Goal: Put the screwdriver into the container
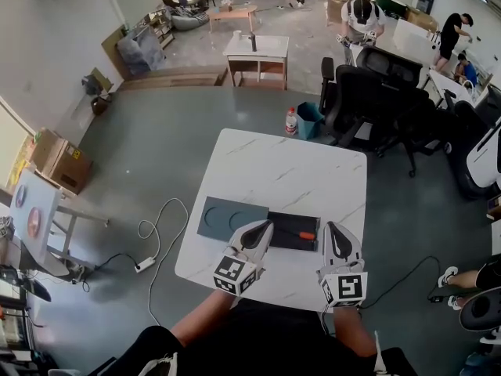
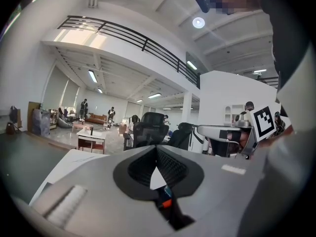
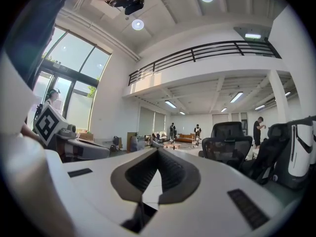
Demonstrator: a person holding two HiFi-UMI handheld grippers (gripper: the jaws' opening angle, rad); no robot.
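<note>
A screwdriver (image 1: 297, 233) with an orange handle lies on a black tray (image 1: 293, 240) near the front of the white marble table (image 1: 290, 171). Left of the tray sits a grey-blue container (image 1: 219, 218) with two round recesses. My left gripper (image 1: 264, 227) is shut and empty, its tips just over the tray's left end, close to the screwdriver's shaft. In the left gripper view, a bit of the orange handle (image 2: 166, 203) shows below the shut left gripper (image 2: 157, 149). My right gripper (image 1: 330, 229) hovers just right of the tray; in the right gripper view the gripper (image 3: 158, 151) is shut, holding nothing.
Black office chairs (image 1: 368, 100) stand beyond the table's far right corner, beside a blue bin (image 1: 309, 120) and a bottle (image 1: 291, 121). A power strip and cable (image 1: 149, 261) lie on the floor to the left. Several people stand far off.
</note>
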